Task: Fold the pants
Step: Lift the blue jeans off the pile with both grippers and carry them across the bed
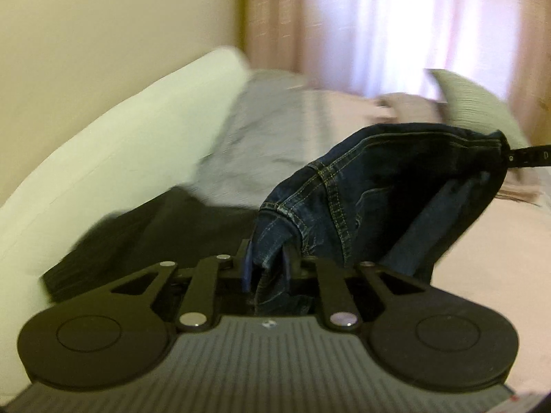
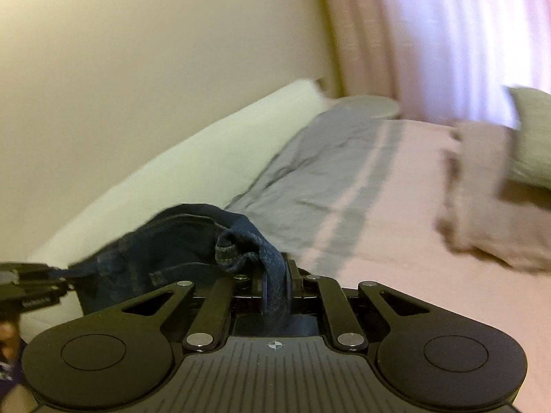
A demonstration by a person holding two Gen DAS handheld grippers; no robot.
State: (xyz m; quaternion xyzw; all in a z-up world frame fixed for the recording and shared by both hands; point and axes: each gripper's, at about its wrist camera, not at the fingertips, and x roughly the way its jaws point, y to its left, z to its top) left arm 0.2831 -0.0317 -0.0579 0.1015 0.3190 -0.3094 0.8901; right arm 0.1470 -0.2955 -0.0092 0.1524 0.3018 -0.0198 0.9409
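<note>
Dark blue jeans [image 1: 361, 186] with yellow stitching hang in the air above the bed, stretched between both grippers. My left gripper [image 1: 267, 265] is shut on a bunched seam of the denim. In the left wrist view the right gripper [image 1: 509, 158] pinches the far end of the jeans at the right edge. My right gripper [image 2: 275, 285] is shut on a rolled edge of the jeans [image 2: 165, 244]. The left gripper [image 2: 51, 277] shows at the left edge of the right wrist view, holding the other end. Both views are blurred.
A bed with a pink sheet [image 2: 396, 241] and a grey cover [image 2: 320, 172] lies below. A white headboard cushion [image 1: 103, 158] runs along the cream wall. A dark garment [image 1: 137, 234] lies on the bed. A green pillow [image 1: 482, 103], folded pink cloth [image 2: 489, 199] and pink curtains [image 2: 430, 34] stand beyond.
</note>
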